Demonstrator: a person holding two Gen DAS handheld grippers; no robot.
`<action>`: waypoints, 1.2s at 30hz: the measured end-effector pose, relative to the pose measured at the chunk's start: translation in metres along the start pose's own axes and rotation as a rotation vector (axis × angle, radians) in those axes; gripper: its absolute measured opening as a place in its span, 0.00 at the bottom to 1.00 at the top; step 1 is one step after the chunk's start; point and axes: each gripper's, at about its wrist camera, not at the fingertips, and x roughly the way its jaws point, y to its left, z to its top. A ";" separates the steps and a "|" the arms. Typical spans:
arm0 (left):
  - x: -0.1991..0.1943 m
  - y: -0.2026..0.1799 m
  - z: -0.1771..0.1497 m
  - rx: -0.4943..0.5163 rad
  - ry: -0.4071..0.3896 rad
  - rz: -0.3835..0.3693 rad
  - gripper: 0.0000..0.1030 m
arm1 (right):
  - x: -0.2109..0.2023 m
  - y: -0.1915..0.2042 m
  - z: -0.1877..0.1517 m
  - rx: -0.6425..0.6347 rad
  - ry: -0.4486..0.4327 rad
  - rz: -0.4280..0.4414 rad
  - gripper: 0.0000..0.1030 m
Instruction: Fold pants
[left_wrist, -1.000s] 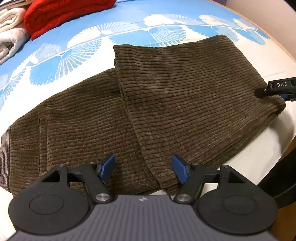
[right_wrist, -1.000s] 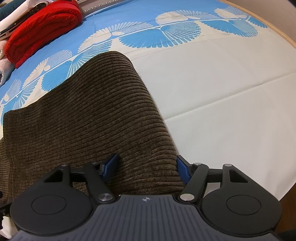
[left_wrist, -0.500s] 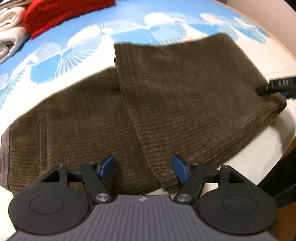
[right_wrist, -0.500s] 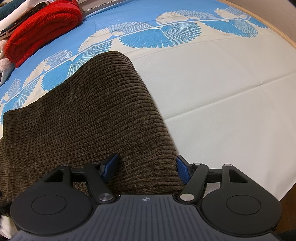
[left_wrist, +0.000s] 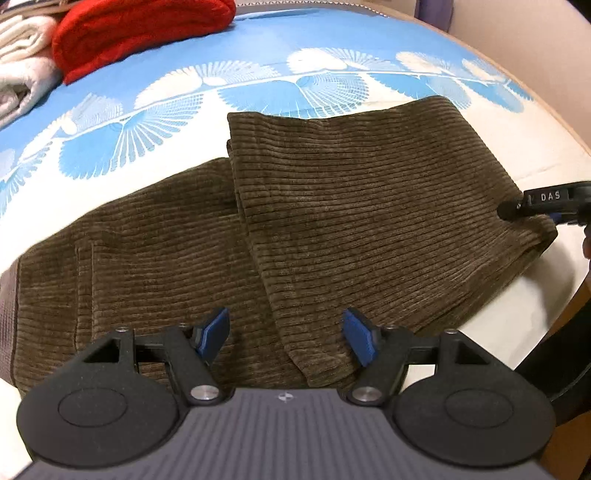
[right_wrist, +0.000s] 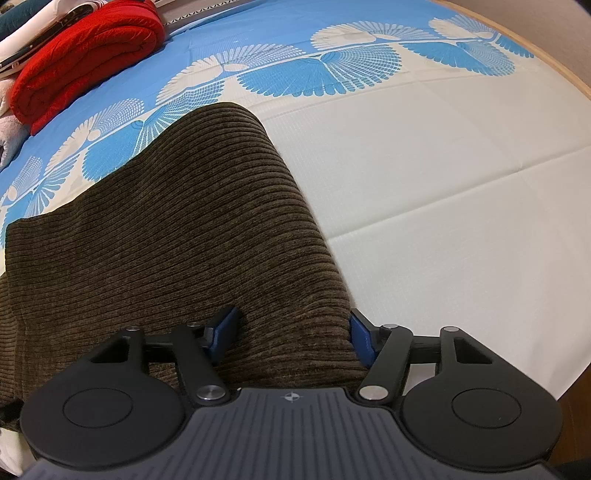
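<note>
Brown corduroy pants (left_wrist: 332, 229) lie on the blue-and-white bedsheet (left_wrist: 258, 48), with the legs folded over onto the upper part. The waistband (left_wrist: 7, 306) is at the far left. My left gripper (left_wrist: 286, 332) stands open over the near edge, where the folded leg's hem ends, and its pads (left_wrist: 214, 328) squeeze nothing. My right gripper (right_wrist: 291, 330) straddles the rounded fold of the pants (right_wrist: 166, 240). Its jaws are closing with that fold between them, and the cloth is not bunched. In the left wrist view the right gripper (left_wrist: 532, 214) sits at the pants' right end.
A folded red blanket (left_wrist: 140, 29) and white towels (left_wrist: 22, 66) lie at the back left of the bed. Bare white sheet (right_wrist: 443, 184) stretches to the right of the pants. The bed's wooden rim (right_wrist: 576, 85) curves along the right side.
The right gripper's jaws have narrowed a little around the fold. The pants and both hands stay where they were.
</note>
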 end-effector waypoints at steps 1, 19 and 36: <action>0.004 -0.001 -0.001 0.010 0.023 0.011 0.72 | 0.000 0.000 0.000 0.000 -0.002 -0.001 0.59; -0.001 0.011 0.006 -0.051 -0.010 0.020 0.73 | -0.017 -0.034 0.003 0.162 -0.074 0.123 0.66; -0.025 0.019 0.022 -0.123 -0.138 -0.016 0.72 | -0.034 -0.012 -0.001 0.099 -0.162 0.197 0.21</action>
